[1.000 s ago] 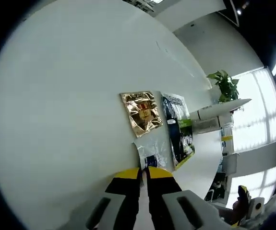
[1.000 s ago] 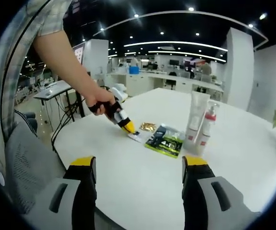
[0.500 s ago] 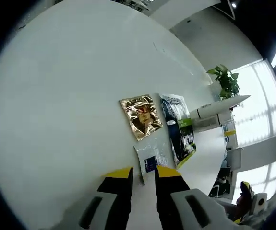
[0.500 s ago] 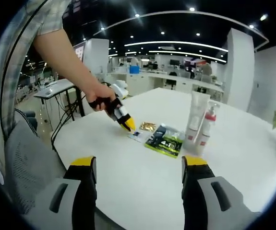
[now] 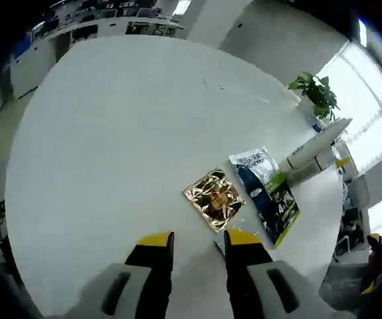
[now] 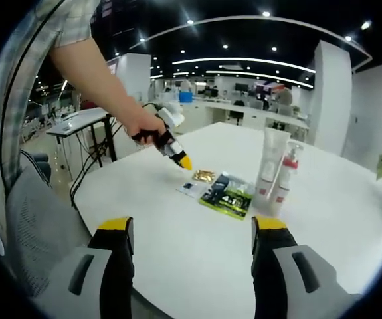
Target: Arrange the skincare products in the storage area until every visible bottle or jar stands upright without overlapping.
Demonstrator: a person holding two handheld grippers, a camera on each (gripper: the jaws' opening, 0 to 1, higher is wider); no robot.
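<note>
**Left tongs lifting off the sachets, bottles waiting on the far side**

So right now I'm holding my left tongs [image 5: 194, 240] above the white table [image 5: 97, 146], jaws a narrow gap apart with nothing between them. Just past the tips I'm looking at the gold foil sachet [image 5: 214, 198], and next to it the dark blue and green packet [image 5: 268, 193]. The small clear sachet [image 6: 189, 188] is lying flat on the table just beside that packet, near side in the right gripper view.

The actual skincare stuff, a white tube [image 6: 270, 164] and a pump bottle with a red collar [image 6: 285, 178], is standing upright, side by side just beyond the packets. They look very close, maybe touching, I can't tell.

My right tongs [image 6: 192, 232] are hanging back at the table edge, jaws wide, empty.

What I'm thinking for doing this well: come in low and slow, don't sweep past the tube since it looks tall and tippy, and keep everything on the table in sight.

Versus a second ago: my left tongs were pinched shut on the clear sachet's edge, half a second ago they were opening, and now they're lifted off it and pulled back.
</note>
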